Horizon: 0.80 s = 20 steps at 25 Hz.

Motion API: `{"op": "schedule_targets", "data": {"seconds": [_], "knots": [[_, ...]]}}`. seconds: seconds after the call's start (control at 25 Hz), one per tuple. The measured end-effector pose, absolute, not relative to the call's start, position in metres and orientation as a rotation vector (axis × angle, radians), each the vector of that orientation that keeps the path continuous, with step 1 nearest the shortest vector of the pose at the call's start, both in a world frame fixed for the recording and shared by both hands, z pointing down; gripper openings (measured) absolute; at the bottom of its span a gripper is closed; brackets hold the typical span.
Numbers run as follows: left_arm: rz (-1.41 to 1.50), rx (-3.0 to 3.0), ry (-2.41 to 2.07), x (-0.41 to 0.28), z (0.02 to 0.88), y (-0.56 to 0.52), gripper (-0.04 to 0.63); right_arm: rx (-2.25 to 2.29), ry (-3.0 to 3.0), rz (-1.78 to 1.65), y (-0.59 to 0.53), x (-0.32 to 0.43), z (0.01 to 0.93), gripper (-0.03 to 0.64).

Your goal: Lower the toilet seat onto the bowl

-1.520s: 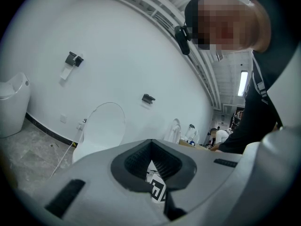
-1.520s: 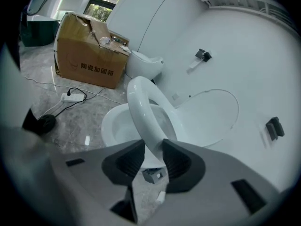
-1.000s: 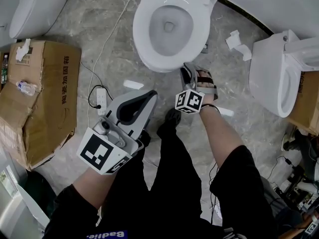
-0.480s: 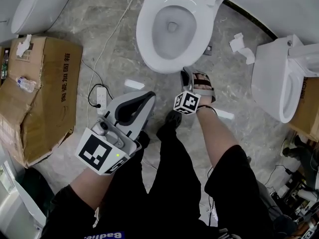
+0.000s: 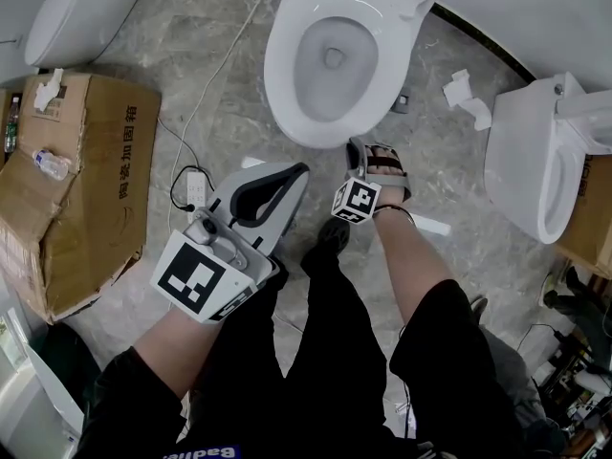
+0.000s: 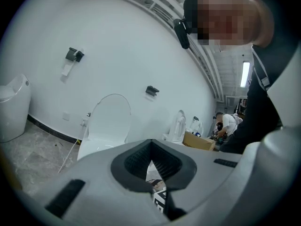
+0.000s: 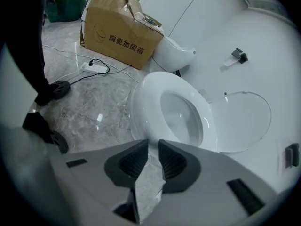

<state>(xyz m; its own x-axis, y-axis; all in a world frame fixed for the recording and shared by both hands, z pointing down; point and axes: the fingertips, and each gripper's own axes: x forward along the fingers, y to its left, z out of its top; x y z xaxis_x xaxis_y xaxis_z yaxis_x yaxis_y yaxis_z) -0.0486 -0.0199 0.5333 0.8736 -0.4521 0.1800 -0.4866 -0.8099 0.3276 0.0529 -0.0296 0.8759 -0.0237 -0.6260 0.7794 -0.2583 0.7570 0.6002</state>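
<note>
- seat [image 5: 284, 75] looks already flat on the bowl [image 5: 330, 65], with the ring lying level in the right gripper view; only the lid [image 7: 242, 121] stands up behind it, so by my read the task is done or close to it
- right claw [image 5: 375, 153] sits just short of the bowl's front edge, jaws closing with only floor [image 7: 84, 107] in the gap, nothing held
- left claw [image 5: 298, 172] is well back from the bowl, tips together, empty, aimed up at the wall [image 6: 117, 55]
- risk: right claw pinches shut on air before it reaches anything and would need reopening
- risk: lid gets taken for the seat and pulled, could drop and slam
- risk: power strip [image 5: 196, 191] lies near the feet, easy to snag on a step in
- head view alone shows both claws relative to the bowl, plus the strip and the box [image 5: 86, 180]
- right gripper view alone shows the jaw gap and the seat lying on the bowl
- left gripper view shows the lid face-on against the wall; its own jaws hide the seat
</note>
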Motion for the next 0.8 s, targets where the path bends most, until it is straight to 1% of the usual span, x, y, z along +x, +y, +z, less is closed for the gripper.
{"op": "schedule_targets", "data": {"seconds": [0.2,0.36,0.56,0.8], "knots": [[0.121,2.699,-0.693,-0.040,0.528,-0.033,0.000,0.709,-1.607,-0.349,-0.029,0.054,0.876,0.074],[0.118,2.705,-0.690,-0.036,0.517,-0.039,0.001,0.709,-1.630,-0.349,-0.030,0.048,0.856,0.072],[0.102,2.724,-0.681,-0.027,0.486,-0.047,0.001,0.791,-1.658,-0.317,-0.041,0.052,0.803,0.071],[0.088,2.760,-0.682,-0.023,0.435,-0.054,0.001,0.944,-1.713,-0.270,-0.057,0.057,0.708,0.071]]}}
